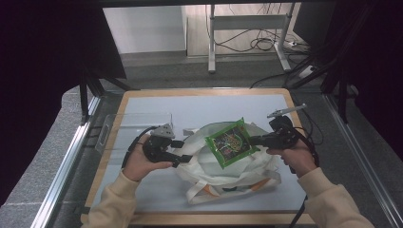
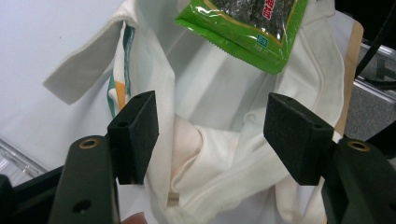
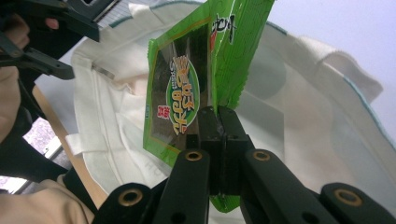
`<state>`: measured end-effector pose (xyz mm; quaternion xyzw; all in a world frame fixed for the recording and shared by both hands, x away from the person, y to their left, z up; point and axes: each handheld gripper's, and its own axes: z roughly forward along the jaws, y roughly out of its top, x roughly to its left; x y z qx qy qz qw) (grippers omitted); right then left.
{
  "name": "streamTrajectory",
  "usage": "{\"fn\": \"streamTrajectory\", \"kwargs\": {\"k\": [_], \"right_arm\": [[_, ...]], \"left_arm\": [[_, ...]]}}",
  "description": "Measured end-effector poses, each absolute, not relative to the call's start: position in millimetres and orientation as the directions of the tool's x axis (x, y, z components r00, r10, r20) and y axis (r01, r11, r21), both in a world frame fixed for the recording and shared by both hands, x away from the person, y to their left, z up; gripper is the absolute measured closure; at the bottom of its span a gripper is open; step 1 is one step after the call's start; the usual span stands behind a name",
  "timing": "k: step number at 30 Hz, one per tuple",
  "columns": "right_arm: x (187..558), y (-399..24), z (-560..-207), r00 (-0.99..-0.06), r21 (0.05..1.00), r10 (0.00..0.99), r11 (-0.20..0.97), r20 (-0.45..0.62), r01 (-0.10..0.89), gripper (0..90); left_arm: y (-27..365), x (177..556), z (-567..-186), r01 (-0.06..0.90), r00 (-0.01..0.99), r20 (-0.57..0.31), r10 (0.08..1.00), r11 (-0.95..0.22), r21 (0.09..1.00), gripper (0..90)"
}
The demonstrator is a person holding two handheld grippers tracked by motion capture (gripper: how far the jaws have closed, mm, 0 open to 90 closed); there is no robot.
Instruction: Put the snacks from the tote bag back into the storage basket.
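Observation:
A white cloth tote bag (image 1: 228, 173) lies on the pale mat, mouth toward the left. My right gripper (image 1: 252, 140) is shut on the edge of a green snack packet (image 1: 231, 142) and holds it tilted above the bag. In the right gripper view the jaws (image 3: 218, 116) pinch the packet (image 3: 177, 93) over the bag (image 3: 317, 116). My left gripper (image 1: 183, 151) is at the bag's left rim. In the left gripper view its jaws (image 2: 210, 135) stand open around the bag's folded rim (image 2: 224, 93), pads apart from each other, with the packet (image 2: 247, 28) beyond.
A clear plastic tray (image 1: 123, 126) sits at the mat's left side. The wooden table edge (image 1: 109, 156) frames the mat. Beyond the table stand metal desk legs (image 1: 211, 47) and floor cables (image 1: 261, 45). Dark curtains hang on both sides.

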<state>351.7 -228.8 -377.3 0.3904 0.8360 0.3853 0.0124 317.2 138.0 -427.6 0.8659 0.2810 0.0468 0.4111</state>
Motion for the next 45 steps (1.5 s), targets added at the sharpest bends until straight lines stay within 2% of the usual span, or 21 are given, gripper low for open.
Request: {"fn": "streamTrajectory", "kwargs": {"k": [18,30,35,37,40,42,45], "right_arm": [[348.2,-222.9,-369.8,-0.764,0.702,0.592,0.429,0.257,0.569,89.7],[345.5,-218.5,-365.0,-0.809,0.732,0.543,0.455,0.223,0.507,89.7],[343.7,-215.2,-363.4,-0.837,0.751,0.511,0.47,0.197,0.464,89.7],[342.1,-213.1,-362.6,-0.852,0.762,0.491,0.477,0.183,0.439,89.7],[341.6,-209.0,-362.6,-0.87,0.774,0.464,0.485,0.168,0.407,89.7],[342.2,-206.3,-363.1,-0.874,0.776,0.459,0.49,0.158,0.397,89.7],[344.8,-203.6,-364.5,-0.875,0.778,0.465,0.498,0.133,0.383,89.6]], "left_arm": [[114.4,327.4,-413.8,0.427,0.857,-0.151,0.493,-0.513,0.744,33.8],[104.0,350.2,-401.9,0.4,0.874,-0.132,0.468,-0.536,0.744,33.7],[97.1,360.8,-401.2,0.382,0.897,-0.148,0.417,-0.56,0.735,34.1],[94.1,365.3,-402.7,0.368,0.914,-0.175,0.365,-0.567,0.737,34.9],[88.3,369.9,-408.1,0.373,0.922,-0.227,0.313,-0.568,0.734,39.2],[85.5,370.6,-410.7,0.362,0.927,-0.209,0.312,-0.592,0.721,50.3],[84.3,370.4,-413.0,0.37,0.923,-0.208,0.322,-0.608,0.702,57.8]]}}
